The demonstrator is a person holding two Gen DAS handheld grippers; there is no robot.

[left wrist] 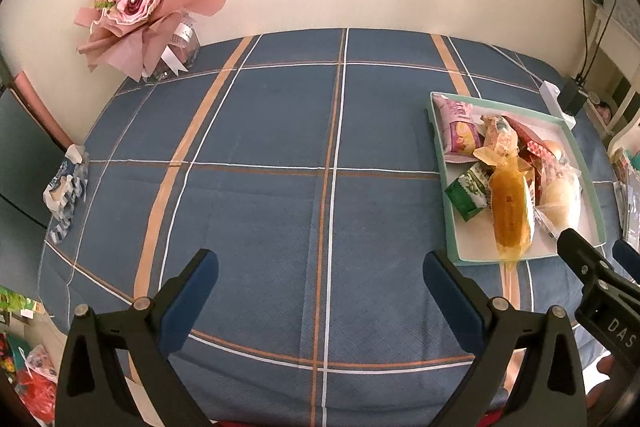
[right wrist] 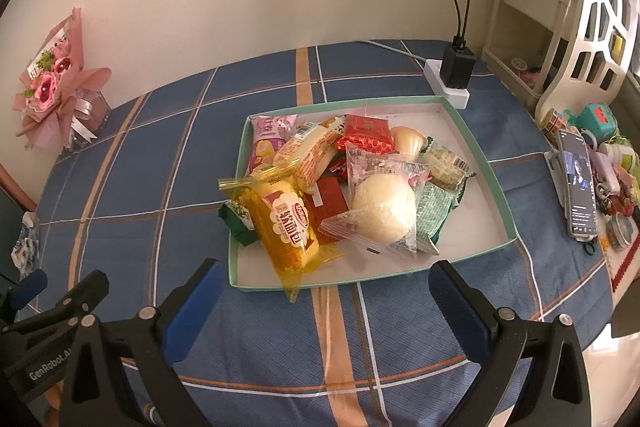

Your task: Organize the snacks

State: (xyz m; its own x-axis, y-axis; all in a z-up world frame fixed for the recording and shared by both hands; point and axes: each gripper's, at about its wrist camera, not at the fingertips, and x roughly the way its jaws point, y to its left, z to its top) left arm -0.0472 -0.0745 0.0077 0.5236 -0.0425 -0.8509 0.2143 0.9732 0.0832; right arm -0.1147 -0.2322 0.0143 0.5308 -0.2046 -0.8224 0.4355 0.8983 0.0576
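A shallow green-rimmed tray holds a pile of wrapped snacks: a yellow bread pack, a white round bun in clear wrap, red packets, green packets and a purple pack. The tray also shows at the right of the left wrist view. My right gripper is open and empty, just in front of the tray. My left gripper is open and empty over bare cloth, left of the tray.
A blue plaid cloth covers the table. A pink flower bouquet stands at the back left. A white power strip with a black charger lies behind the tray. A phone and small items sit at the right edge.
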